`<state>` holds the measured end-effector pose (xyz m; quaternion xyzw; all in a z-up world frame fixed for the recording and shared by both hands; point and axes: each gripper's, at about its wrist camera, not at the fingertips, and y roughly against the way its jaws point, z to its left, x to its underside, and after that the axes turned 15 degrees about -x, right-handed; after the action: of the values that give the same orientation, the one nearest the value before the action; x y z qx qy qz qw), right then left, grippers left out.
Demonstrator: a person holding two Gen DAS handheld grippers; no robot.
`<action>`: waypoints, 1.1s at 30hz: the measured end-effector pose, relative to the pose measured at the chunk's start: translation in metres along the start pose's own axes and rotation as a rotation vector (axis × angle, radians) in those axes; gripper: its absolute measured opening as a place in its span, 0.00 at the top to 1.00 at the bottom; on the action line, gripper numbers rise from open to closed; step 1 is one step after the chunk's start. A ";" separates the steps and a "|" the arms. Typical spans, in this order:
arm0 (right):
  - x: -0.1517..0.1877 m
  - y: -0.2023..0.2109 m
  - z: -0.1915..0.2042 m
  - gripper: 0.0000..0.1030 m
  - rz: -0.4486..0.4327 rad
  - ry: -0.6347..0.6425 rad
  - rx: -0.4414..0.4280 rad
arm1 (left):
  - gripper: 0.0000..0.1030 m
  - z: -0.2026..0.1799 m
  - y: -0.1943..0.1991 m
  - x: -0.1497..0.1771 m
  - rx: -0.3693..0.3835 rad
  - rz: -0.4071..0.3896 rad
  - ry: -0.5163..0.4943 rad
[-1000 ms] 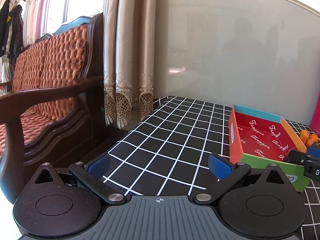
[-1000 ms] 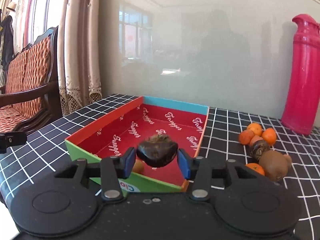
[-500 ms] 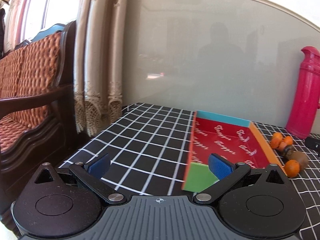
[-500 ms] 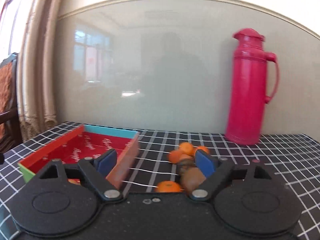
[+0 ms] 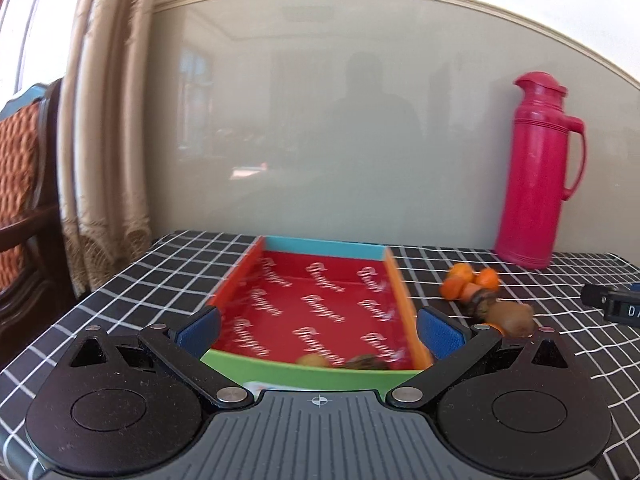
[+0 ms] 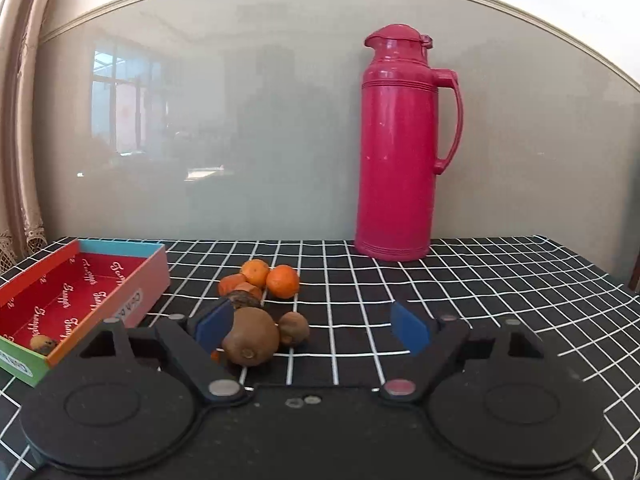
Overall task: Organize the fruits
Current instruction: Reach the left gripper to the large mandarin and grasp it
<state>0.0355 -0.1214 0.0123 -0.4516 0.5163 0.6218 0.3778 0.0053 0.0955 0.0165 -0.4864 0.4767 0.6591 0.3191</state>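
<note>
Now, tray (image 5: 320,312): cardboard, rectangular, long axis running away from left gripper (image 5: 318,330).
Fruits (image 6: 260,308): round, heaped on checked bench (image 6: 440,280) beside tray.
Jaws: both wide, empty; right gripper (image 6: 314,326) just opened.

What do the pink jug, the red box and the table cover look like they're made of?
The pink jug: likely plastic, with a moulded handle, ribbed bands and a soft sheen. The red box: probably printed cardboard, with thin flat walls, folded corners and a glossy lettered lining. The table cover: black with a white grid, lying flat over the edges; cloth or vinyl, hard to tell.
</note>
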 end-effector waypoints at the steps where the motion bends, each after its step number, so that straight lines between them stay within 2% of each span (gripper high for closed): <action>1: 0.002 0.004 -0.006 0.16 -0.009 0.001 0.014 | 0.00 -0.009 0.002 0.000 0.012 -0.005 -0.007; 9: 0.009 0.024 -0.068 0.15 0.000 -0.055 0.120 | 0.00 -0.066 0.007 0.002 0.074 -0.006 -0.070; 19: 0.018 0.031 -0.121 0.15 0.025 -0.090 0.190 | 0.01 -0.115 0.006 0.008 0.130 0.012 -0.098; 22: 0.018 0.036 -0.137 0.15 0.009 -0.146 0.217 | 0.11 -0.125 0.000 0.008 0.137 0.023 -0.110; 26: 0.016 0.037 -0.154 0.15 -0.010 -0.209 0.243 | 0.14 -0.139 -0.013 0.011 0.124 0.066 -0.123; 31: 0.019 0.034 -0.164 0.15 -0.003 -0.215 0.257 | 0.23 -0.152 -0.030 0.015 0.114 0.117 -0.120; 33: 0.021 0.035 -0.165 0.15 0.005 -0.209 0.259 | 0.24 -0.155 -0.035 0.015 0.109 0.129 -0.119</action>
<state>0.0251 -0.2902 -0.0070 -0.3307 0.5514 0.5944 0.4829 0.0838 -0.0391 -0.0205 -0.3964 0.5223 0.6791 0.3299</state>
